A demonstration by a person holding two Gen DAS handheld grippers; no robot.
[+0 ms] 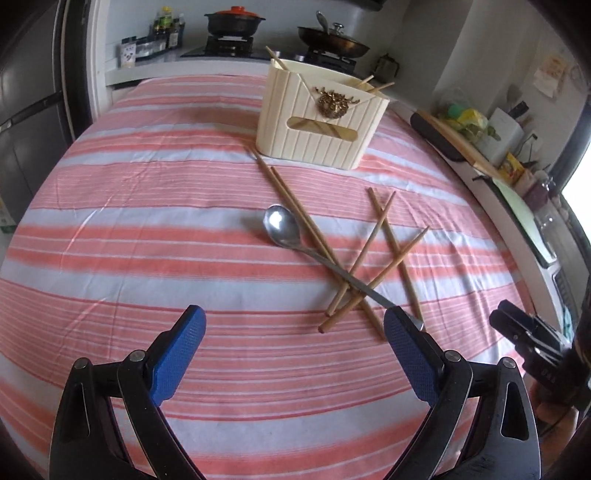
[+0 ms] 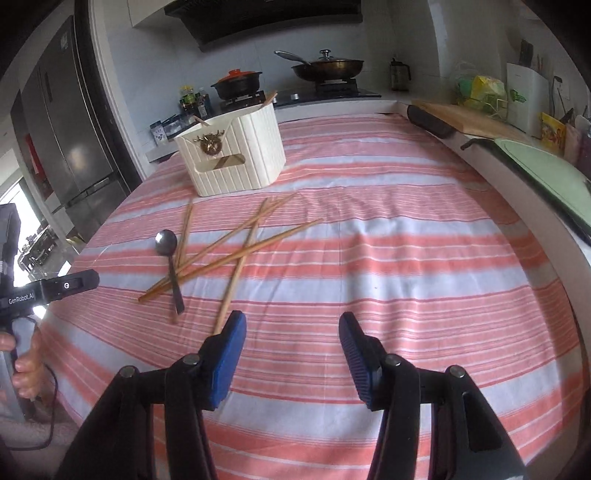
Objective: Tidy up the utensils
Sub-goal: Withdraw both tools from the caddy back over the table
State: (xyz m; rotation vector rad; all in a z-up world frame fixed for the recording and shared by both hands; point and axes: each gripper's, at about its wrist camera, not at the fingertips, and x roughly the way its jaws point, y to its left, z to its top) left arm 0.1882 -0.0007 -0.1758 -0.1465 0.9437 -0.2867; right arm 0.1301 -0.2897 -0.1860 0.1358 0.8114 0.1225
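Observation:
A cream ribbed utensil holder with a gold emblem stands on the striped cloth, with chopsticks poking out of its top; it also shows in the right wrist view. Several wooden chopsticks lie crossed in front of it, with a metal spoon across them; both show in the right wrist view, chopsticks and spoon. My left gripper is open, just short of the pile, its right fingertip by the spoon handle's end. My right gripper is open and empty, its left fingertip by a chopstick end.
The table carries a pink and white striped cloth. Behind it is a stove with a black pot and a pan. A cutting board and counter clutter run along the right. A fridge stands at the left.

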